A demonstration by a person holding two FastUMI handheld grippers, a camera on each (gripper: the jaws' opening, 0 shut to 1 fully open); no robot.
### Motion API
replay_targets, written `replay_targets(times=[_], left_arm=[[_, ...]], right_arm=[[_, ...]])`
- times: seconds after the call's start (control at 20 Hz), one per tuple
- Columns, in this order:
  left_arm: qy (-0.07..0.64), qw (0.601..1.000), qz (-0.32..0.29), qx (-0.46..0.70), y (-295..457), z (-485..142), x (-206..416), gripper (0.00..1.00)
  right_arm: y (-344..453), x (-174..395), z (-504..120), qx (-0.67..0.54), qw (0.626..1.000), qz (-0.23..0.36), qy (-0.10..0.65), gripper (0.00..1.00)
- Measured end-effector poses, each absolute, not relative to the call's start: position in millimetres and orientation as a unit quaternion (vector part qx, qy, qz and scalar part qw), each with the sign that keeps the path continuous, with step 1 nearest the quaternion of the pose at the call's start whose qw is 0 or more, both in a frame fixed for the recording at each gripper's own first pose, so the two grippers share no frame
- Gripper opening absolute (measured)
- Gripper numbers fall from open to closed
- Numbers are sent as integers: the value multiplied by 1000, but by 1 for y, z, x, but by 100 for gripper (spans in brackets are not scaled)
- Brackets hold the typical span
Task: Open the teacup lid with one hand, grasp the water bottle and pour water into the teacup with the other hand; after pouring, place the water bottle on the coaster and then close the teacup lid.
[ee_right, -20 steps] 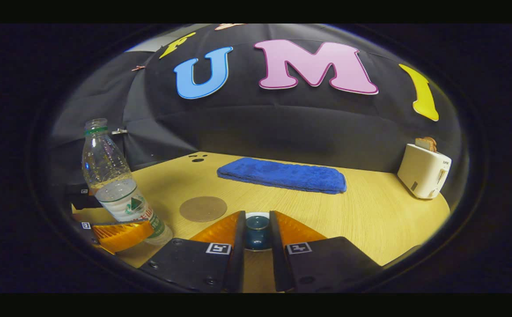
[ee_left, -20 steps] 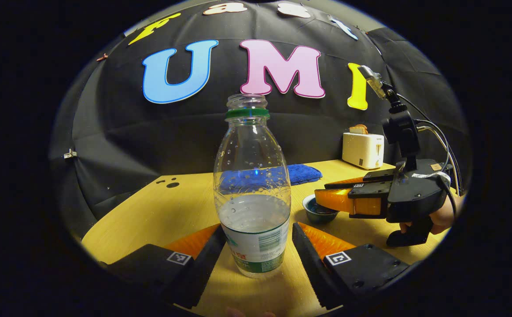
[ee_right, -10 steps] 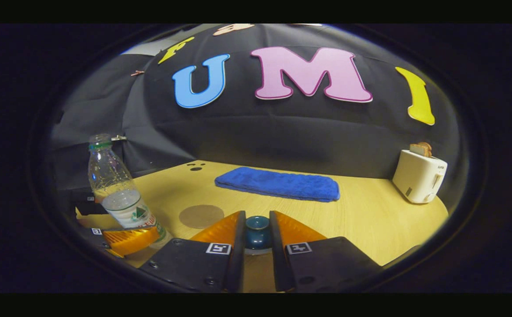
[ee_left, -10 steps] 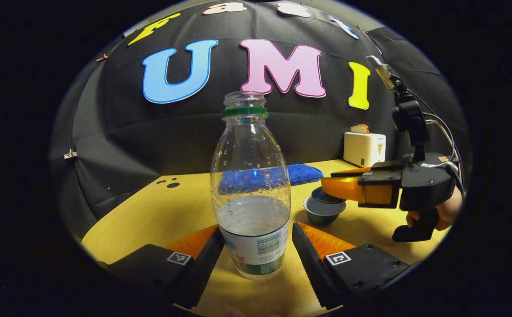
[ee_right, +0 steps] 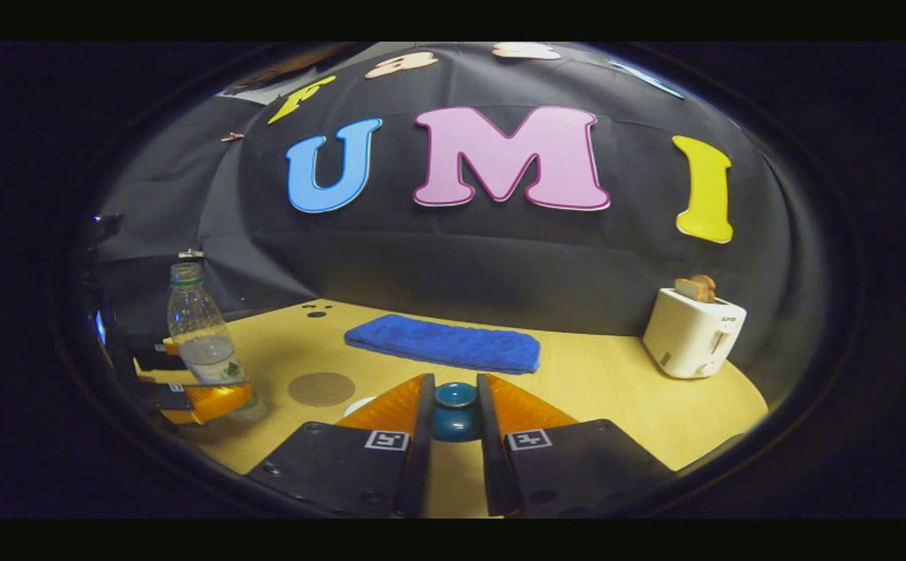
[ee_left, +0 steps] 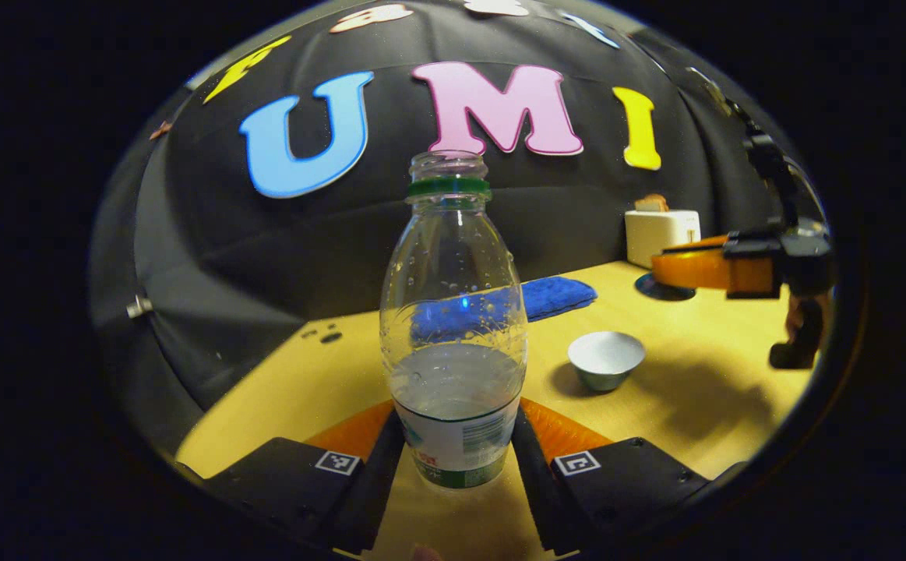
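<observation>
The water bottle (ee_left: 453, 327) is standing upright, uncapped mouth pointing up, near the surface's (ee_left: 281, 389) front edge; its label's writing is too blurred to read. The left gripper (ee_left: 456, 436) fingers are clenching its lower body. The right gripper (ee_right: 453, 413) fingers are grasping the teacup lid (ee_right: 454, 409), above the open teacup (ee_left: 605, 360).

The left gripper view sits low and close behind the bottle (ee_left: 453, 327), facing the wall. The right gripper view looks from higher at the same wall; both share the towel (ee_right: 442, 343) at 12 o'clock and toaster (ee_left: 661, 234) at 2 o'clock.
</observation>
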State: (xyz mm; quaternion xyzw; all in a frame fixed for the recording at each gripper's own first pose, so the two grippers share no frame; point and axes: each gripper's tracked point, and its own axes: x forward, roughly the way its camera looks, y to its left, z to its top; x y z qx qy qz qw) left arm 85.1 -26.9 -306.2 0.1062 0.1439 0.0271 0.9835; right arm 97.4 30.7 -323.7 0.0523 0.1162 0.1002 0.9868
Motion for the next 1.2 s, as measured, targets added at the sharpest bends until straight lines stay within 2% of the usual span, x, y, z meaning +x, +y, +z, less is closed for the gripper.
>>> replay_targets(times=[0.15,0.2,0.25,0.3,0.35,0.4,0.45,0.5,0.55,0.75,0.8,0.85,1.0,1.05,1.15,1.2], left_arm=[[160,955,30,249,-9,-300,98,76],[160,941,29,297,-5,-296,105,75],[155,928,27,337,-6,-291,114,75],[152,918,22,366,-9,-287,123,75],[151,909,17,388,-10,-288,128,75],[154,899,13,410,-11,-289,131,75],[158,887,12,433,-13,-292,136,75],[161,875,12,456,-12,-294,140,75],[164,863,13,478,-9,-297,145,75],[174,816,11,552,-3,-302,148,75],[173,806,9,567,-4,-300,150,75],[170,795,8,583,-5,-300,152,75],[161,765,-1,624,-4,-301,154,75],[160,759,-3,631,-4,-302,157,75],[160,747,-3,646,-3,-304,165,75],[158,740,-2,654,-2,-304,167,75]], right_arm=[[11,90,-322,54,989,85,112,31],[4,87,-323,55,989,79,112,26],[-3,84,-324,55,990,73,112,31],[-10,81,-325,53,990,68,111,26],[-17,78,-326,51,991,64,111,26],[-24,74,-327,48,991,60,111,36],[-30,72,-327,47,991,57,111,36],[-34,69,-328,46,991,55,111,26],[-39,66,-329,44,992,53,110,31],[-55,57,-333,41,992,43,111,36],[-59,57,-334,41,992,41,112,31],[-62,55,-335,39,992,40,112,36],[-66,53,-337,38,992,38,112,31],[-68,54,-336,38,992,37,111,26],[-70,53,-336,37,993,36,110,26],[-71,53,-337,36,993,35,111,30]])
